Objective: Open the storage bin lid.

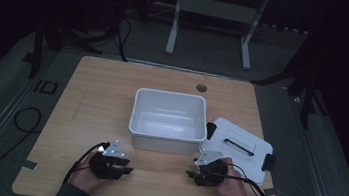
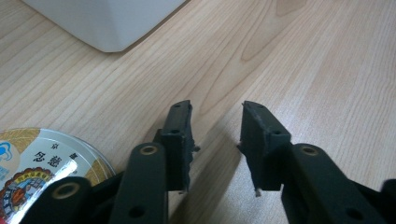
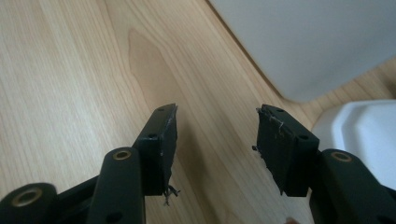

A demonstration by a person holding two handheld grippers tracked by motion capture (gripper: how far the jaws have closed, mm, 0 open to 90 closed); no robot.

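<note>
A white plastic bin (image 1: pixel 168 120) stands empty in the middle of the wooden table (image 1: pixel 92 98). Its white lid (image 1: pixel 239 146), with a black handle and black side latches, lies flat to the bin's right. My left gripper (image 1: pixel 125 168) rests low near the table's front edge, left of the bin's front. In the left gripper view its jaws (image 2: pixel 217 112) stand open over bare wood, and a round printed tin (image 2: pixel 32 163) lies beside the left jaw. My right gripper (image 1: pixel 192 174) sits by the lid's near corner, its jaws (image 3: pixel 217 116) open with nothing between them.
The bin's corner (image 2: pixel 107 23) lies ahead and left of the left gripper. The bin wall (image 3: pixel 317 42) and the lid's edge (image 3: pixel 364 135) lie ahead and right of the right gripper. A cable hole (image 1: pixel 201 87) sits at the table's far edge.
</note>
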